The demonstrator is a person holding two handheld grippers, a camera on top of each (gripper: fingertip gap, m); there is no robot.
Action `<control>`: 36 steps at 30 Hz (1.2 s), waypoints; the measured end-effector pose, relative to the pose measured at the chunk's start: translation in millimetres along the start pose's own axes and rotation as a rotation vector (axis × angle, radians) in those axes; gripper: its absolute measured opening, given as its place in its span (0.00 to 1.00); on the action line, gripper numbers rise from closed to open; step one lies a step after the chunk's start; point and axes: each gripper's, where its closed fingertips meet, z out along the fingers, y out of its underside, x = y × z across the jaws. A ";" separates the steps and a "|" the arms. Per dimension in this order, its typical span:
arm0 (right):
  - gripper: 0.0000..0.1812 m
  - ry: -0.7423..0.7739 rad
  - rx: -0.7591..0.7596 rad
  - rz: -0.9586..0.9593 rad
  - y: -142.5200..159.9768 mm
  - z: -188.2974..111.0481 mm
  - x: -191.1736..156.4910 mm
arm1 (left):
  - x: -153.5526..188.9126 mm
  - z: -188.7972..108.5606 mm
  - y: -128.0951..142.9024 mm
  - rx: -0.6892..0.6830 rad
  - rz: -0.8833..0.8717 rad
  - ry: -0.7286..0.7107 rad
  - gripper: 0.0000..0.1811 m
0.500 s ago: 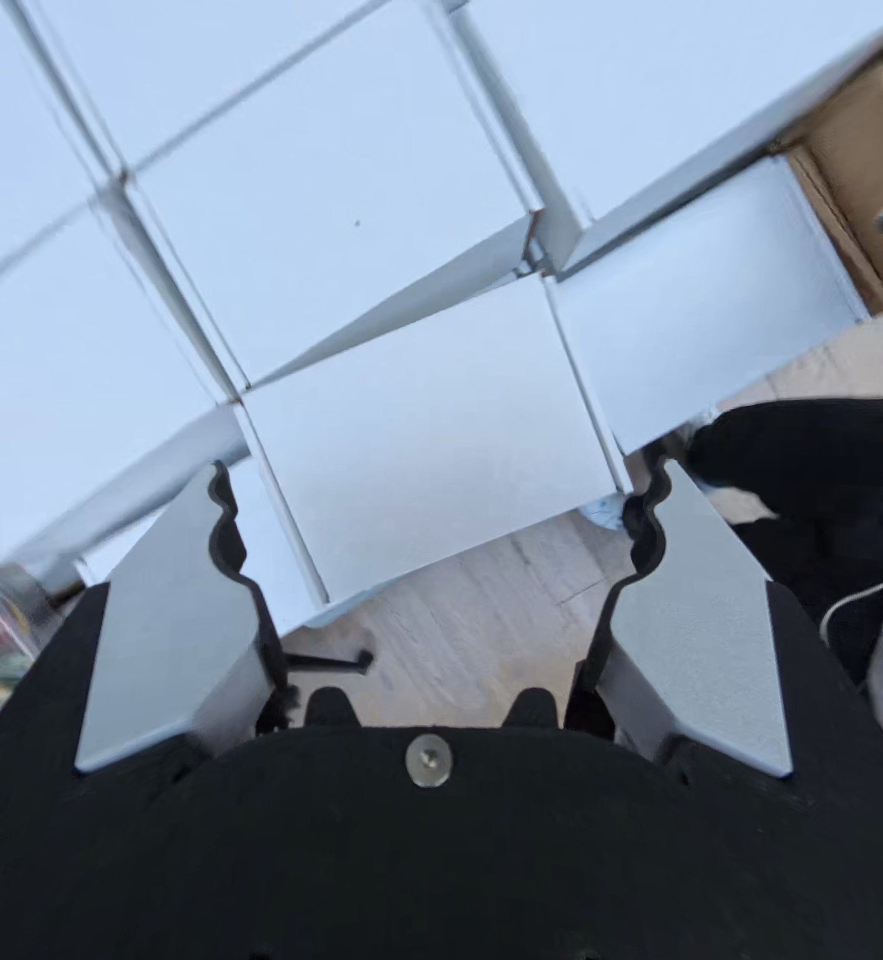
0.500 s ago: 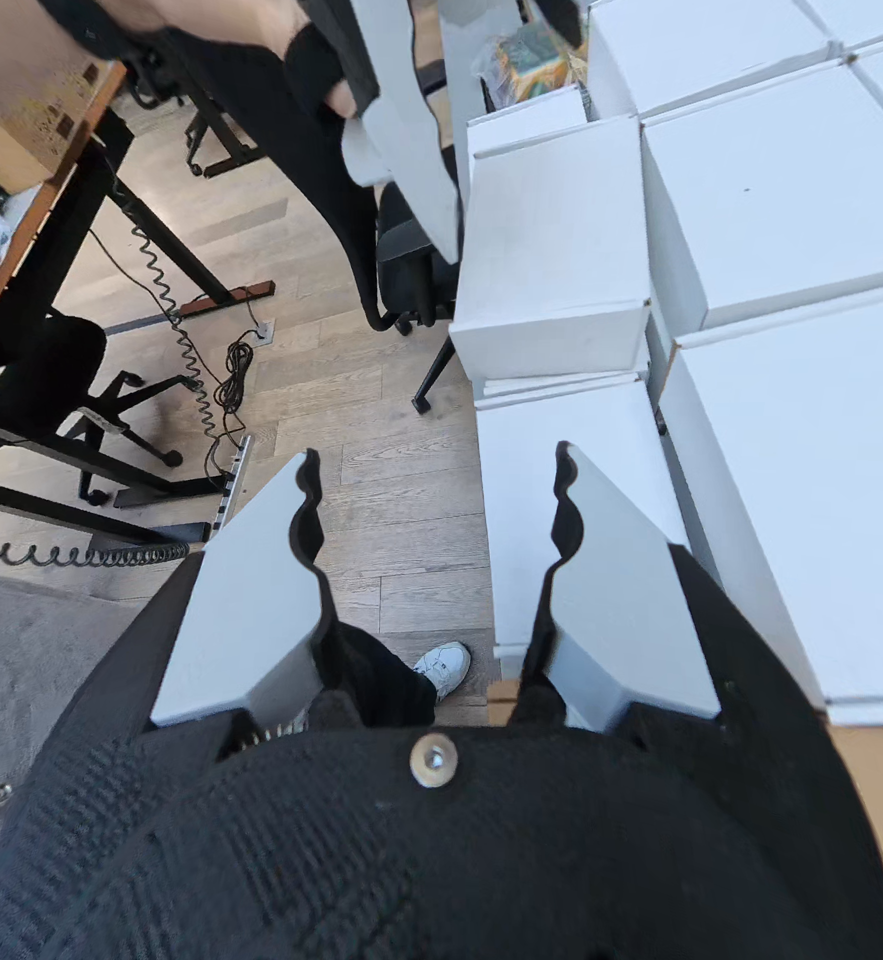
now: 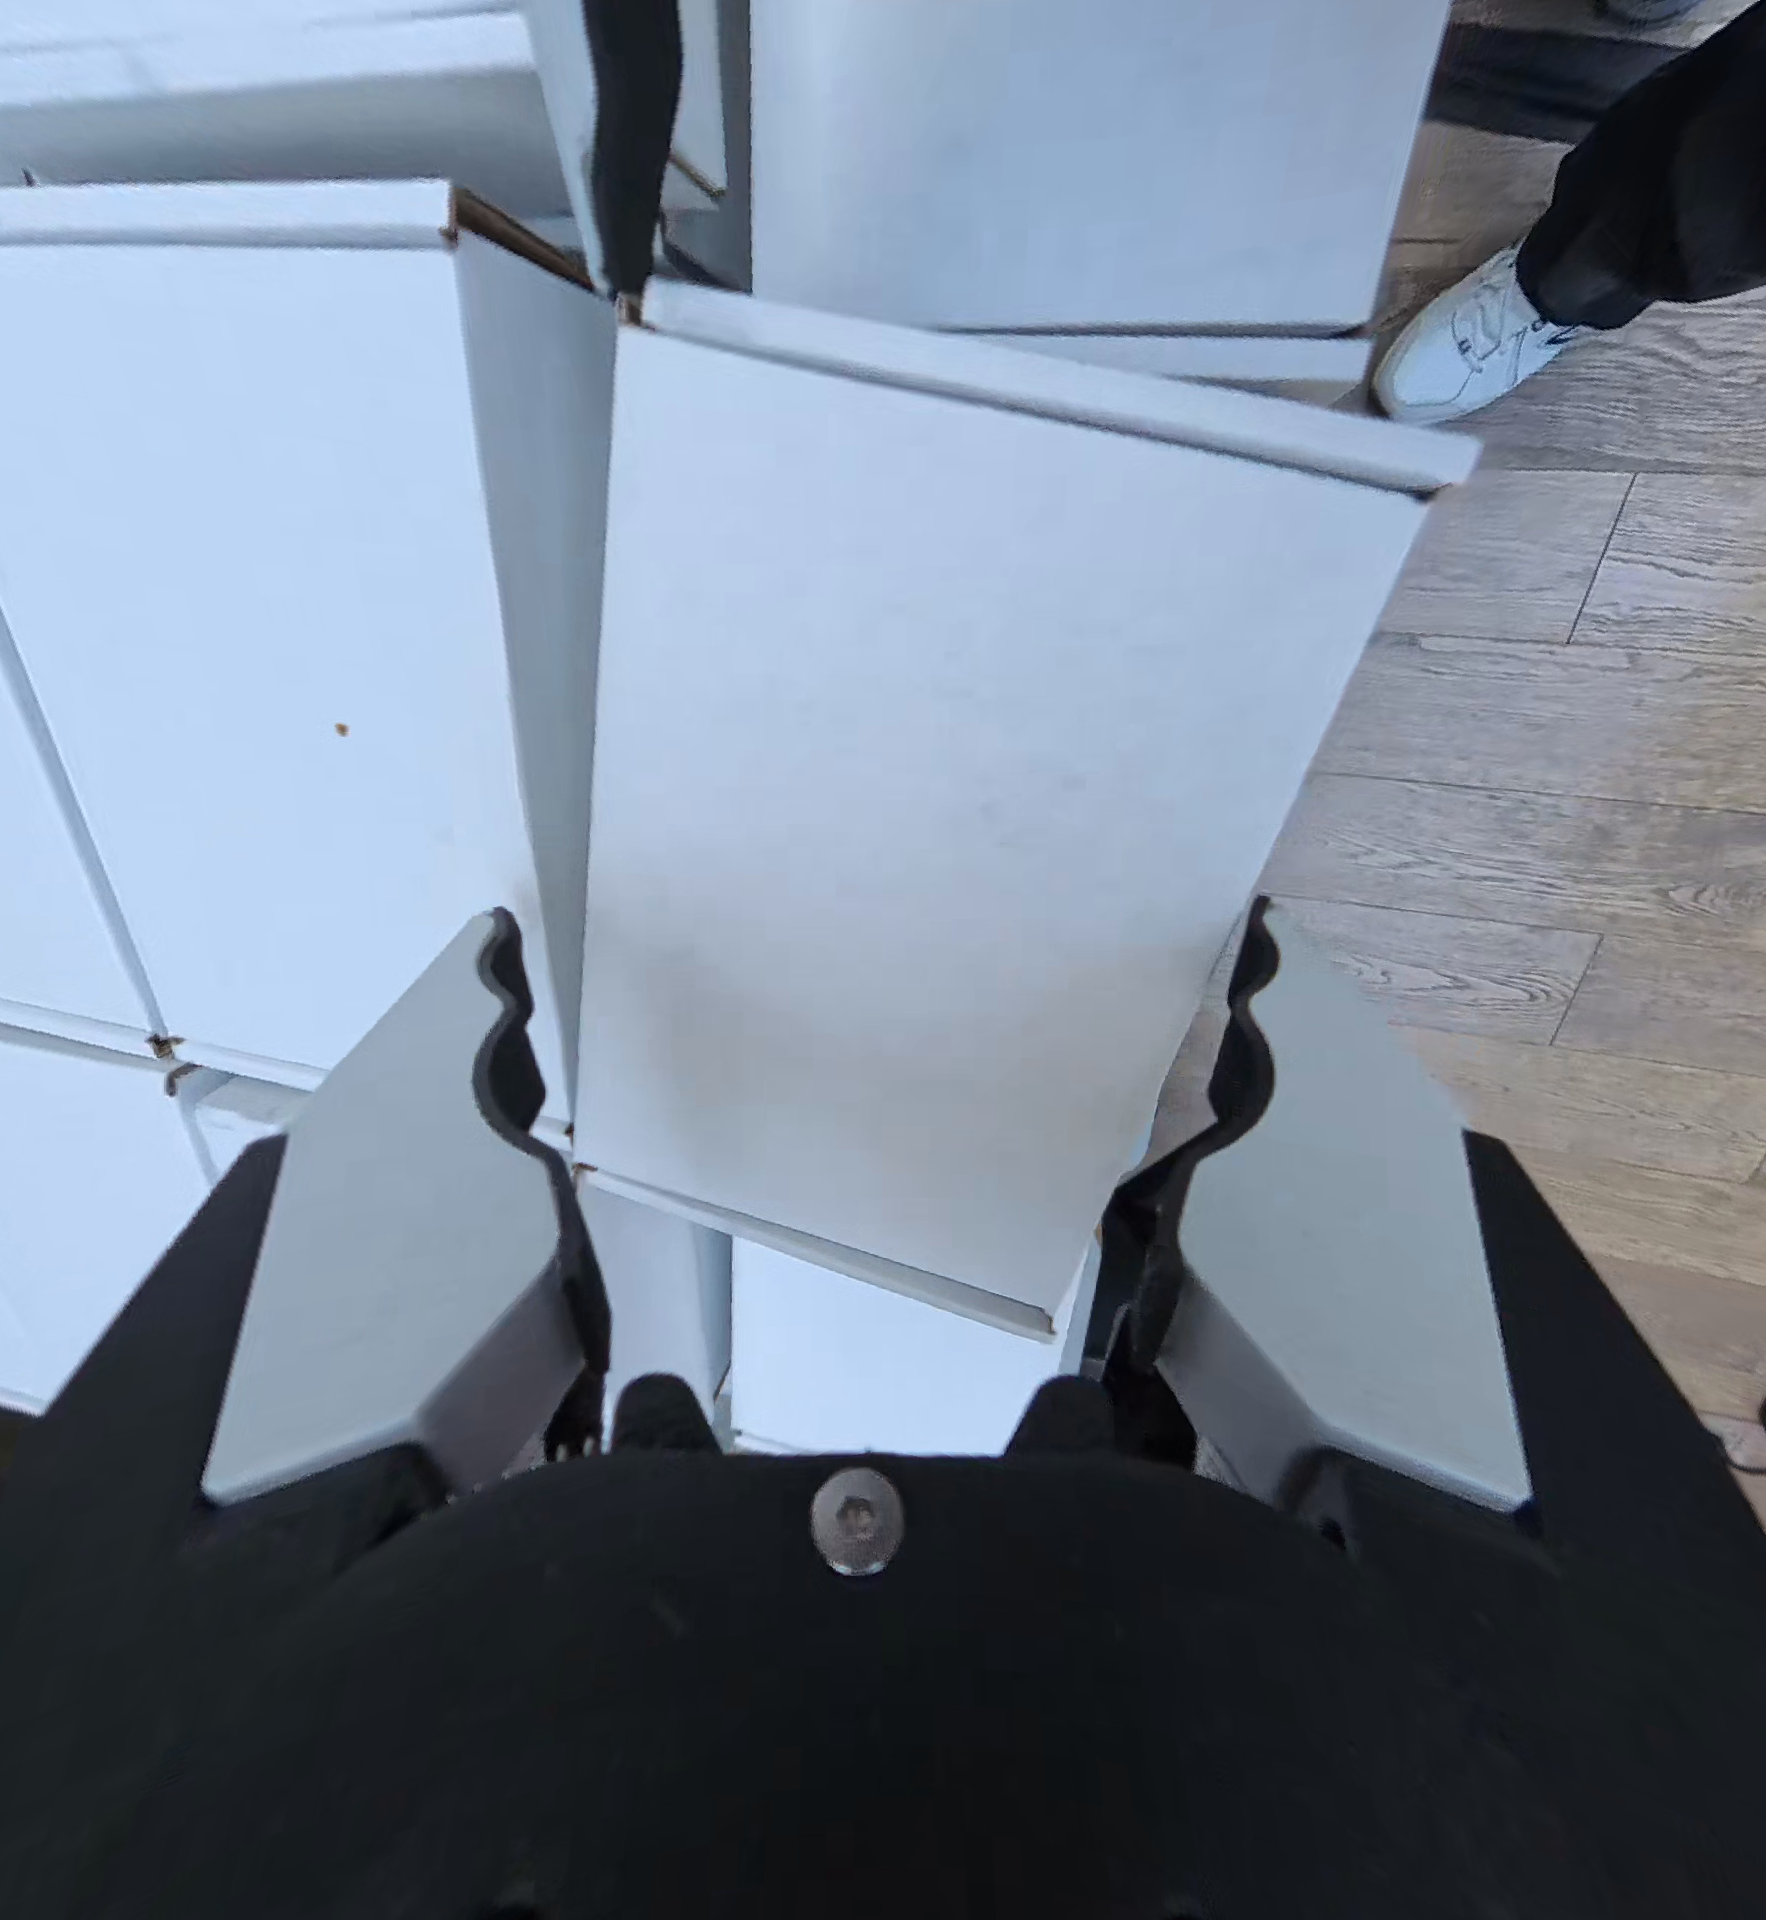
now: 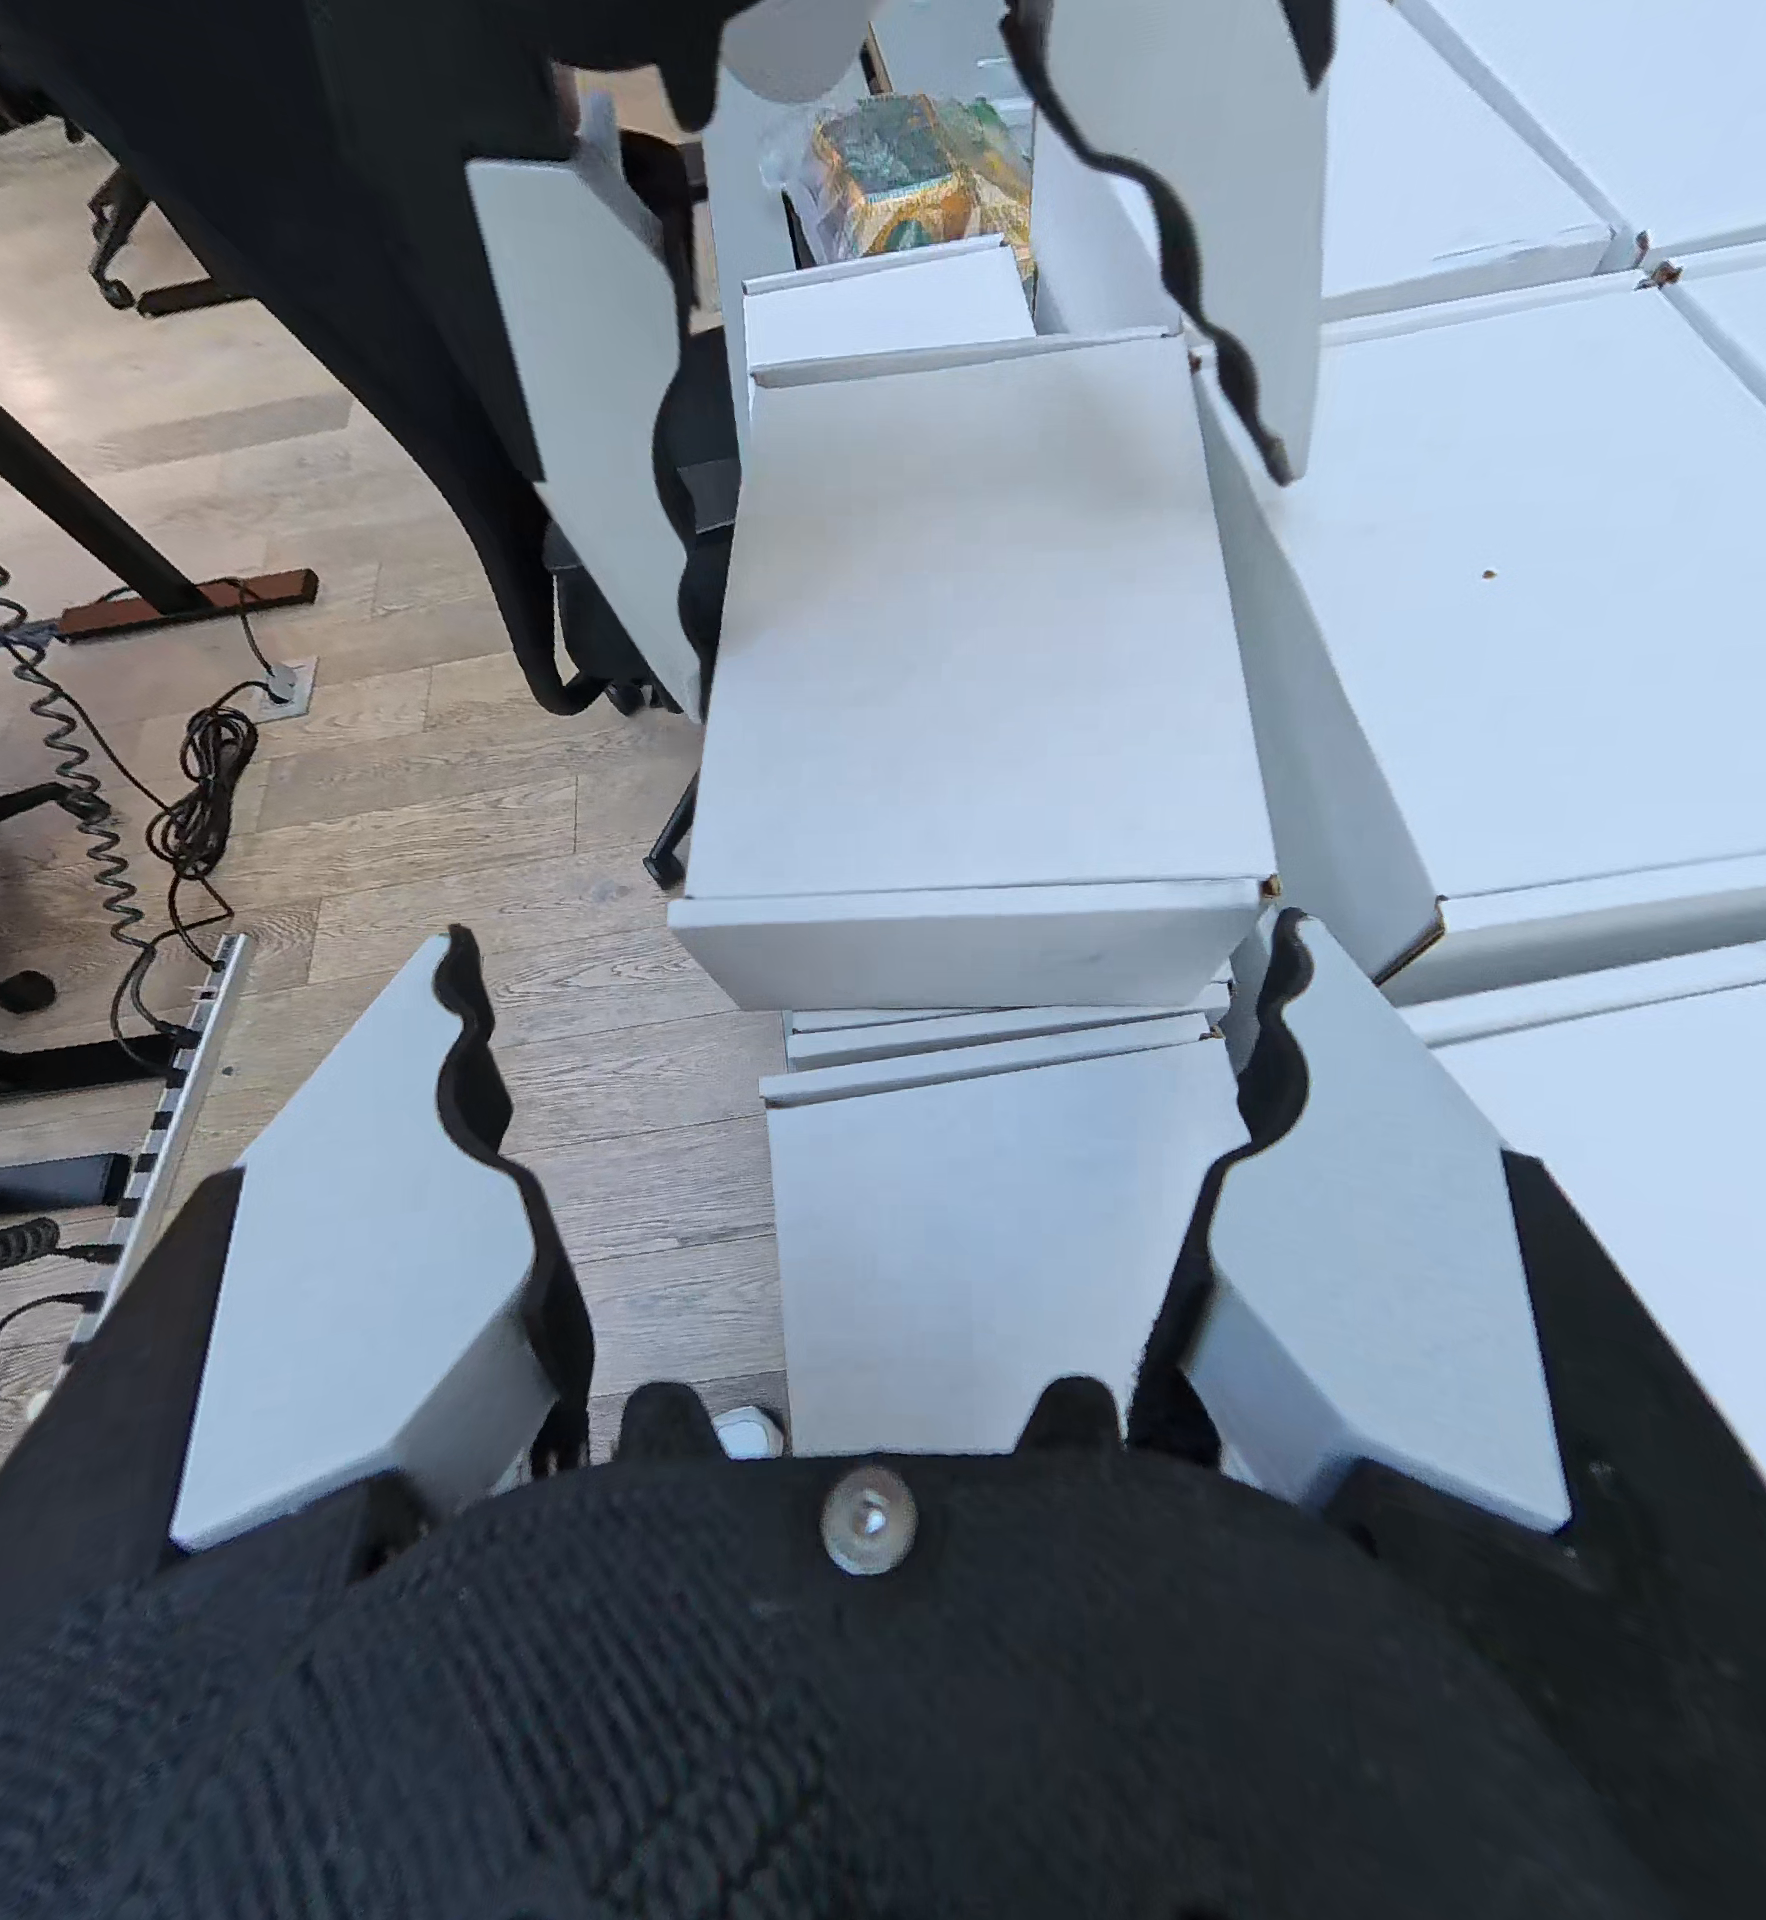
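White cardboard is filling most of what I am seeing: one closed white box [image 3: 941,779] is sitting raised above its neighbours, resting slightly askew on a lower white box [image 4: 993,1226], and I am taking it as my landmark. My left gripper [image 3: 879,920] is hanging over this box with its fingers spread wide, one finger reaching down along each long side of it. The right wrist view is showing that same straddle from the opposite end. The pads are running just beside the box's edges, but I cannot tell whether they are touching the cardboard or standing a hair clear, so I am not calling it a pinch. My right gripper [image 4: 874,928] is also spread wide and is holding nothing. It is hovering at the near end of the box, above the lower box, with one fingertip close to the raised box's corner and the other out over the wooden floor [image 4: 391,831]. On one long side of the box, a packed field of closed white boxes [image 3: 214,582] is lying flat, edge to edge. On the other long side the floor is showing, with a coiled black cable [image 4: 79,790] trailing across it well apart from the box. Beyond the box's far end, a colourful wrapped packet [image 4: 910,177] is peeking out between more cartons.
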 end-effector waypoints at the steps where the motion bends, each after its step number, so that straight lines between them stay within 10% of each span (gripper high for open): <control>1: 0.79 -0.006 0.001 0.014 0.4 0.1 -0.1 | 5.7 -0.8 -3.4 0.026 0.000 0.014 0.68; 11: 0.78 -0.081 0.035 0.115 9.4 -9.2 -21.1 | 22.4 9.6 -18.4 0.016 0.100 0.115 0.82; 17: 0.77 -0.120 0.058 0.126 17.5 -45.3 -55.6 | 9.6 17.3 -8.3 -0.029 0.190 0.106 0.71; 36: 0.73 -0.033 0.164 0.354 63.8 -158.1 -55.2 | 24.7 6.2 6.1 -0.112 -0.075 0.169 0.76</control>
